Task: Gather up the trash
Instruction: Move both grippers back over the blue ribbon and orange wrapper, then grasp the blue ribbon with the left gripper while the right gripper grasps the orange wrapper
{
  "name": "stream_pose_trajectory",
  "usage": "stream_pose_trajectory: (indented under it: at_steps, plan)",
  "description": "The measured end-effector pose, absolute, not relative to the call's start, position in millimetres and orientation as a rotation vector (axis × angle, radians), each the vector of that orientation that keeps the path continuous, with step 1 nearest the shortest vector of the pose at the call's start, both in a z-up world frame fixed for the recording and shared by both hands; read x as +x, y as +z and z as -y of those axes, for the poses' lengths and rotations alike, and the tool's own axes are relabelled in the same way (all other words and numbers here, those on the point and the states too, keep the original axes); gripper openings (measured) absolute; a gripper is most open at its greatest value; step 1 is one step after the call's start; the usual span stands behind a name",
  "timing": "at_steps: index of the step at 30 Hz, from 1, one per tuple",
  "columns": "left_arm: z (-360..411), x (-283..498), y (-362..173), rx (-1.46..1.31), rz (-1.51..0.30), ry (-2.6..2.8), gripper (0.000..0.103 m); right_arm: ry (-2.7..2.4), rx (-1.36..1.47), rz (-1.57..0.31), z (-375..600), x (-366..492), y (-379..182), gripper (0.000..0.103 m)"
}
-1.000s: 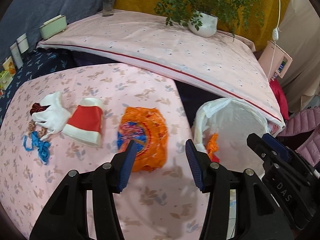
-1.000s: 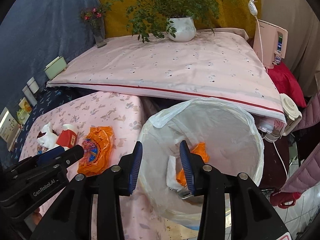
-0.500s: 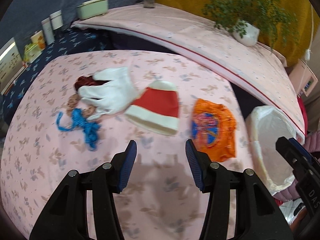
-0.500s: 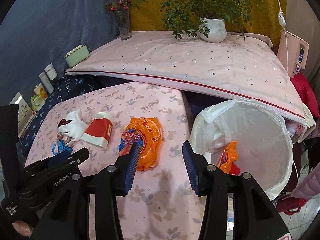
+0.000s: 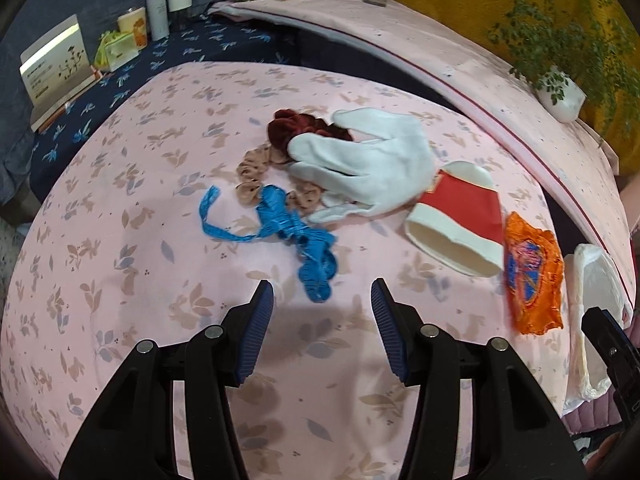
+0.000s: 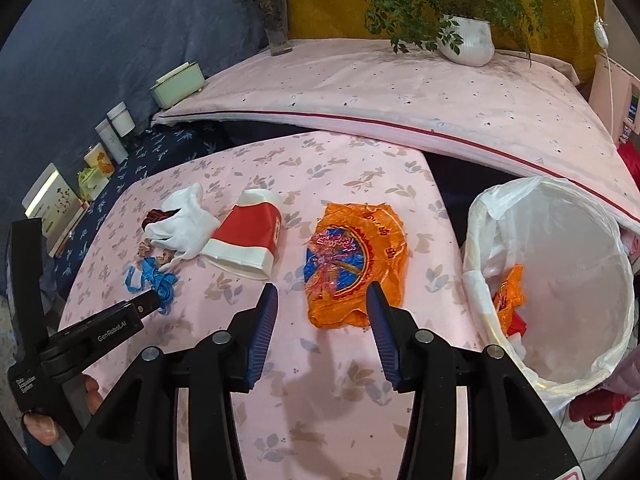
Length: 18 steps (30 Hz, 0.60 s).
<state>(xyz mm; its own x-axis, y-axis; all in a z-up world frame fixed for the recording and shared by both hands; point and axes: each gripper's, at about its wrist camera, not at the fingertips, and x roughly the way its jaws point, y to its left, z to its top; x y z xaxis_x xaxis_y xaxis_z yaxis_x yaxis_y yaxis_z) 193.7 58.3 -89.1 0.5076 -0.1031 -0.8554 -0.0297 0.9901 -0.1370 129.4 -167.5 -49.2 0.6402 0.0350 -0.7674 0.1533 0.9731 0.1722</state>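
Note:
On the pink floral cloth [image 5: 120,264] lie a blue ribbon [image 5: 296,236], a white glove [image 5: 372,164], a flattened red-and-white paper cup [image 5: 460,216] and an orange wrapper [image 5: 532,276]. My left gripper [image 5: 322,292] hangs open just short of the ribbon's near end, holding nothing. My right gripper [image 6: 323,291] is open over the near edge of the orange wrapper [image 6: 352,256], with nothing pressed between its pads. The bin with a white liner [image 6: 560,280] stands off the cloth's right edge, and another orange wrapper [image 6: 508,296] lies inside it.
A dark red scrunchie [image 5: 296,128] and a beige one [image 5: 256,168] lie partly under the glove. Behind is a raised pink padded surface [image 6: 400,92] bearing a potted plant [image 6: 466,38], a vase [image 6: 278,36] and a green box [image 6: 178,84]. Jars [image 6: 114,128] and a card [image 5: 56,64] line the far left.
Both grippers have swung left. The left went from over the orange wrapper to the blue ribbon. The right went from above the bin to the orange wrapper, its jaws a little wider.

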Motion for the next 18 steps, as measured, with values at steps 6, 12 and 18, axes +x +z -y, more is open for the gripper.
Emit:
stream_pose_trajectory:
  at_steps: [6, 12, 18]
  plan:
    - [-78.7, 212.4, -105.5, -0.205, -1.082, -0.023, 0.049, -0.073, 0.227, -0.893, 159.8, 142.3, -59.8, 0.045]
    - [-85.7, 227.2, -112.1, -0.255, -1.095, -0.038, 0.049, -0.119, 0.227, -0.915, 171.5, 155.1, -72.4, 0.045]
    - [-80.9, 236.5, -114.9, -0.260, -1.100, -0.066, 0.033, -0.167, 0.227, -0.931, 189.6, 167.9, -81.8, 0.045]
